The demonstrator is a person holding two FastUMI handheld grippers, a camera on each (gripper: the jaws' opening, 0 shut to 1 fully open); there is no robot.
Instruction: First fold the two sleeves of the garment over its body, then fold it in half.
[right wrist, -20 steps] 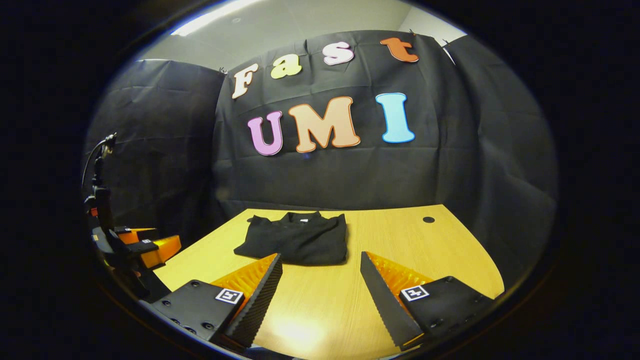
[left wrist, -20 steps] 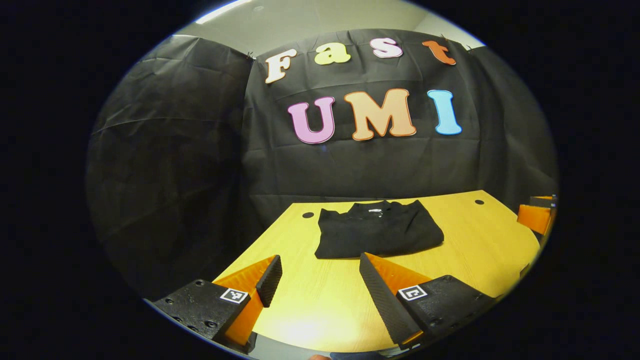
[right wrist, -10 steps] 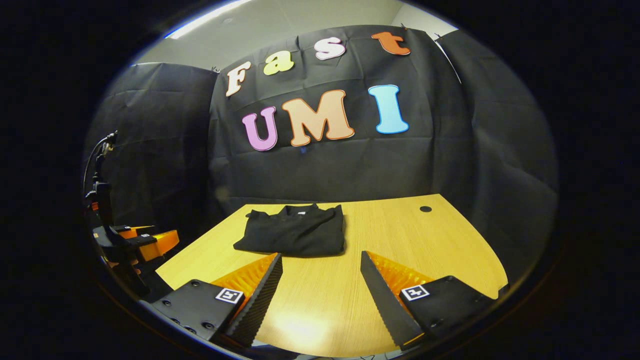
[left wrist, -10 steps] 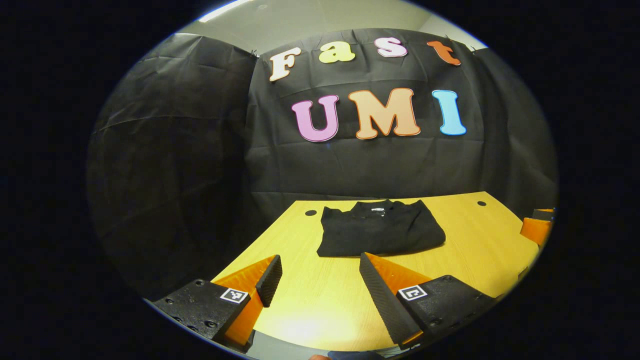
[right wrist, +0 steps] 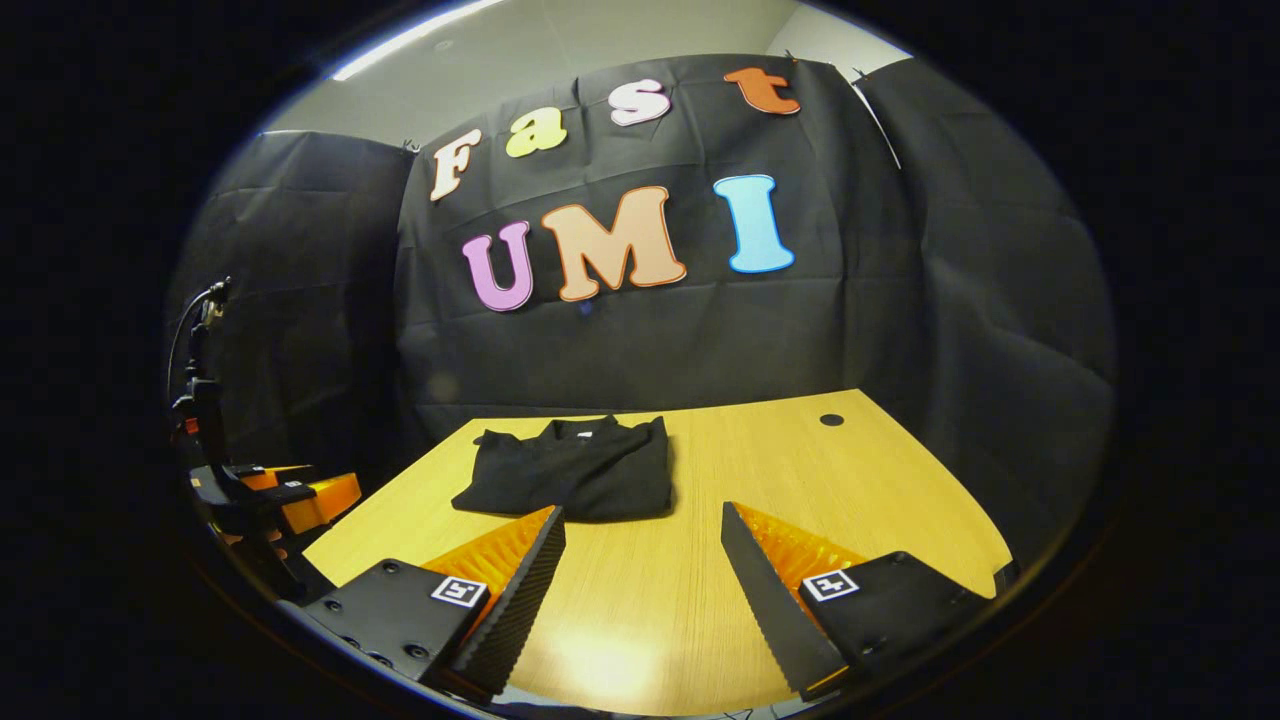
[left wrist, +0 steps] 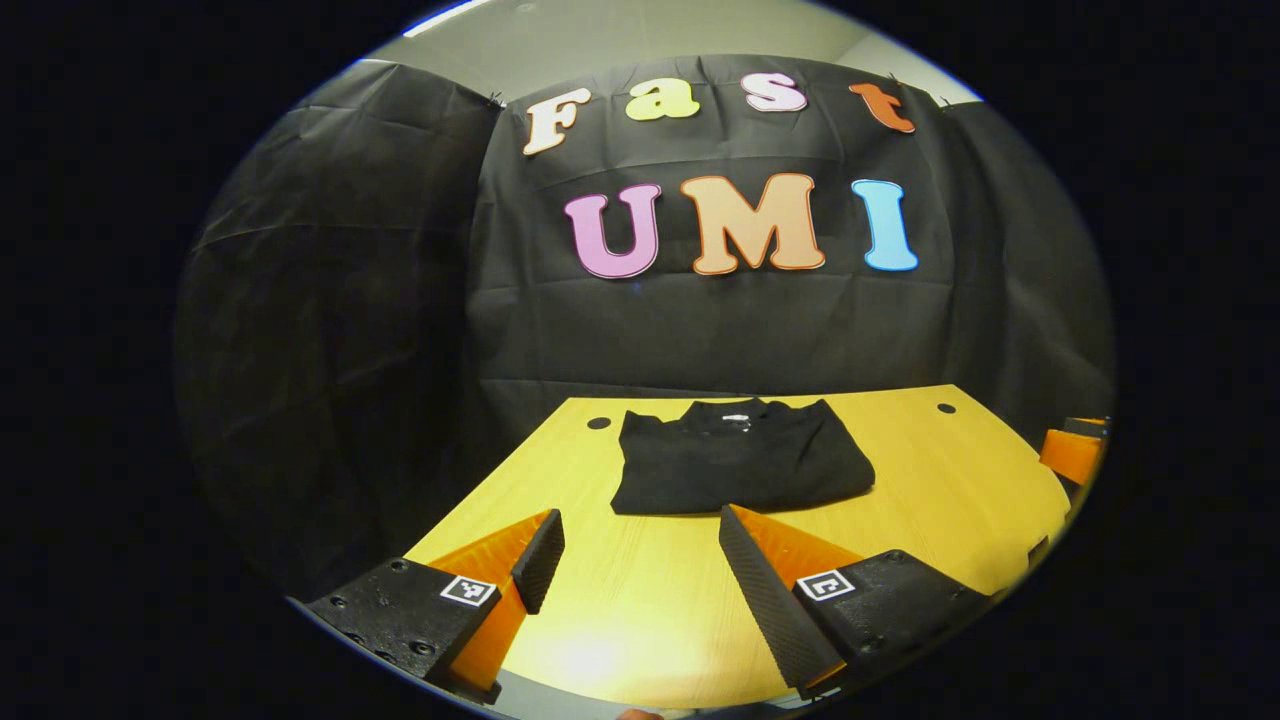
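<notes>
A black garment (left wrist: pixel 738 468) lies folded into a compact rectangle on the yellow wooden table (left wrist: pixel 640 620), its collar toward the back wall. In the right gripper view the same garment (right wrist: pixel 568 480) sits left of centre. My left gripper (left wrist: pixel 640 530) hovers open above the table's near edge, short of the garment, with nothing between its fingers. My right gripper (right wrist: pixel 642 525) is open too, empty, near the front edge and right of the garment. The left gripper (right wrist: pixel 300 495) shows at the left rim of the right gripper view; the right gripper (left wrist: pixel 1072 450) shows at the right rim of the left gripper view.
The table (right wrist: pixel 800 480) has two round cable holes (left wrist: pixel 599 423) (left wrist: pixel 945 408) near its back corners. Black cloth walls close in the back and both sides. A cable stands up from the left gripper's mount (right wrist: pixel 195 350).
Both views have swung slightly; the garment has drifted a little to the left in each. The garment itself has not moved, and both grippers stay open.
</notes>
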